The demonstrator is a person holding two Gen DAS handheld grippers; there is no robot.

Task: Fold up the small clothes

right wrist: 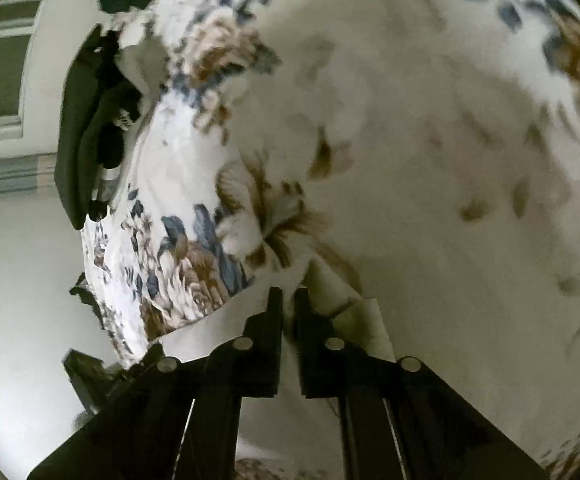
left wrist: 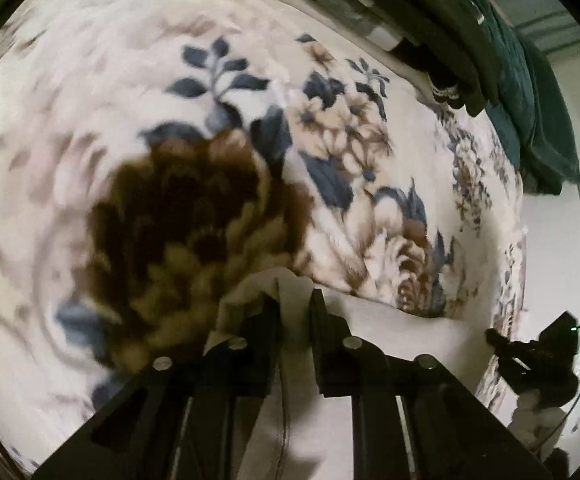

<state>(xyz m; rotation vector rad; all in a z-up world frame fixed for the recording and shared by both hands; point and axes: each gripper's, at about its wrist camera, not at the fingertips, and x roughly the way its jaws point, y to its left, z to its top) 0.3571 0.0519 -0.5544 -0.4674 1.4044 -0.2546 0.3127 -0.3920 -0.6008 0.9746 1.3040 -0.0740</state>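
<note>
A small white garment (left wrist: 373, 344) hangs between my two grippers above a floral blanket (left wrist: 194, 128). My left gripper (left wrist: 294, 300) is shut on one edge of the white cloth, which bunches up between its fingers. My right gripper (right wrist: 288, 300) is shut on another edge of the same white garment (right wrist: 218, 328), with a fold of cloth (right wrist: 369, 328) sticking out to the right of its fingers. The right gripper also shows in the left wrist view (left wrist: 529, 356) at the lower right. Both views are blurred.
The floral blanket (right wrist: 429, 140) covers the bed below both grippers. Dark green and black clothes (left wrist: 521, 92) are piled at the bed's far edge; they also show in the right wrist view (right wrist: 90, 128). A pale wall (right wrist: 14, 280) lies beyond the bed edge.
</note>
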